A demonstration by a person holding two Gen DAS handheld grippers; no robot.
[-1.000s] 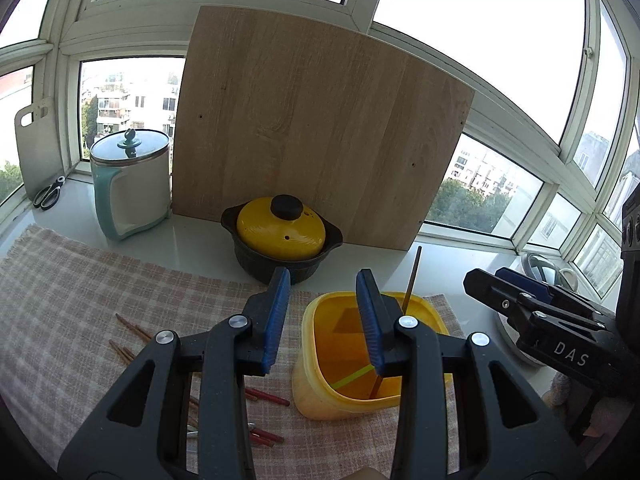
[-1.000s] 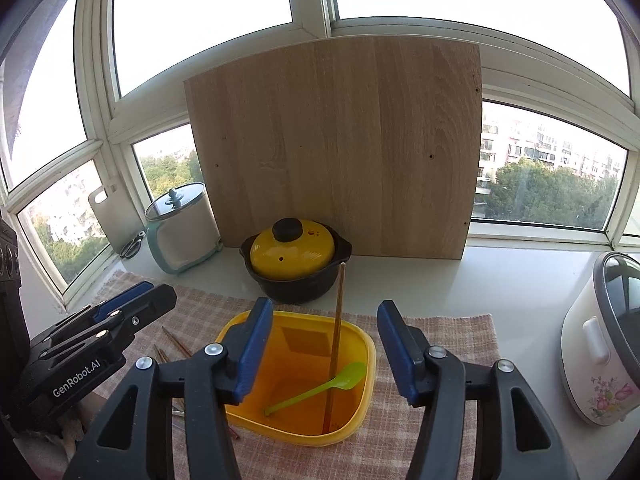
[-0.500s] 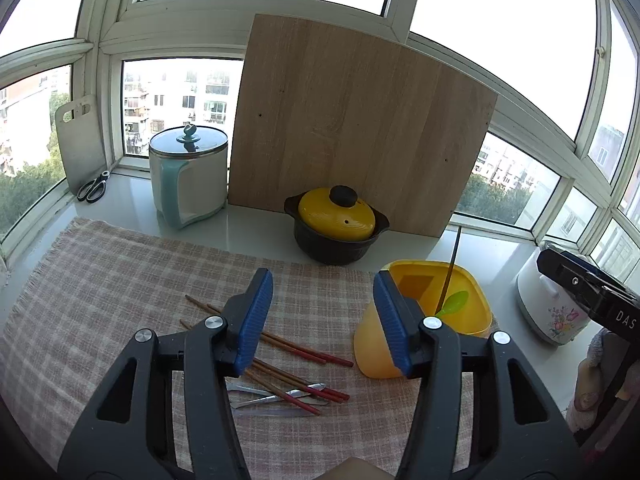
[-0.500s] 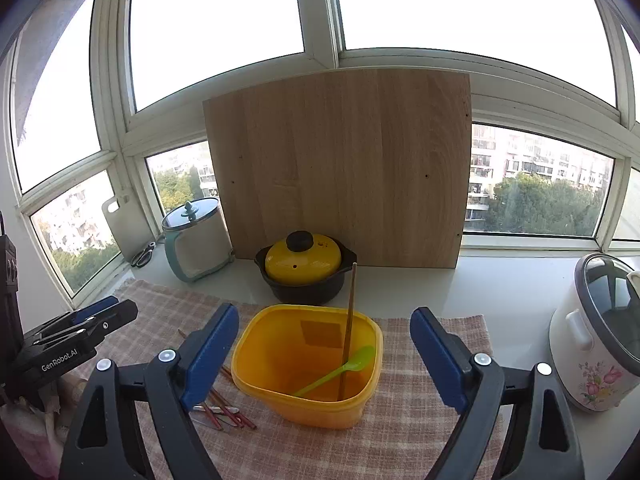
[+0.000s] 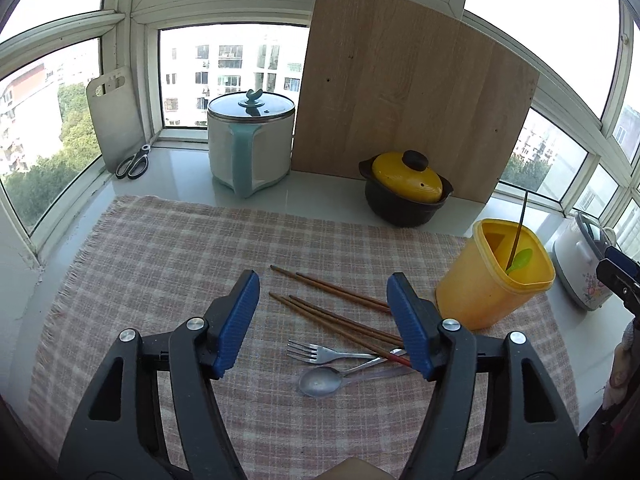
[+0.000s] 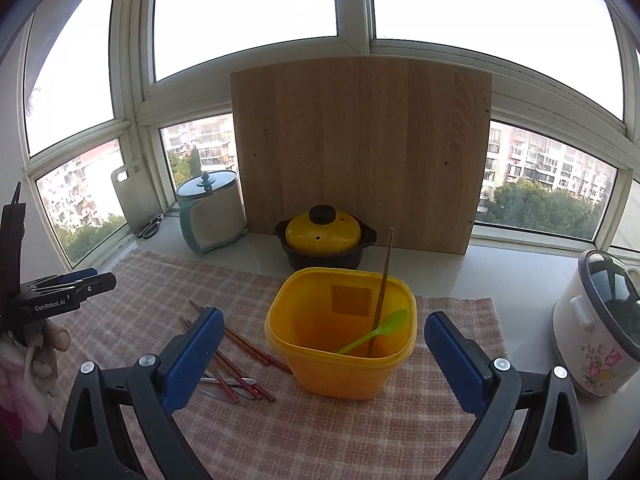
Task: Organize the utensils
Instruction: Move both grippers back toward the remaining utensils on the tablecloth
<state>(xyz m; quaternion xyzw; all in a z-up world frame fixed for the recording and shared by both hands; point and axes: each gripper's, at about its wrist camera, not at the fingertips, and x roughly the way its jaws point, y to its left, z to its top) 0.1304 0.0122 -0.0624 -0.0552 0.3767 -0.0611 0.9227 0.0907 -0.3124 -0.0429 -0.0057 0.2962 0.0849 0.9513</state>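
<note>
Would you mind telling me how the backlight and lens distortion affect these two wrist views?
Left wrist view: the upper window panes blow out to white, yet the fork and chopsticks on the checked cloth stay sharp; the window frames bow. Right wrist view: the sky is overexposed, the wooden board faces us in shade, and the corners vignette dark.

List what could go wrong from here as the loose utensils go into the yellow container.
1. The chopsticks cross over the fork and spoon, so the open left gripper may drag several.
2. The yellow container looks light; the tall chopstick and green spoon lean to one side, so a nudge might tip it.
</note>
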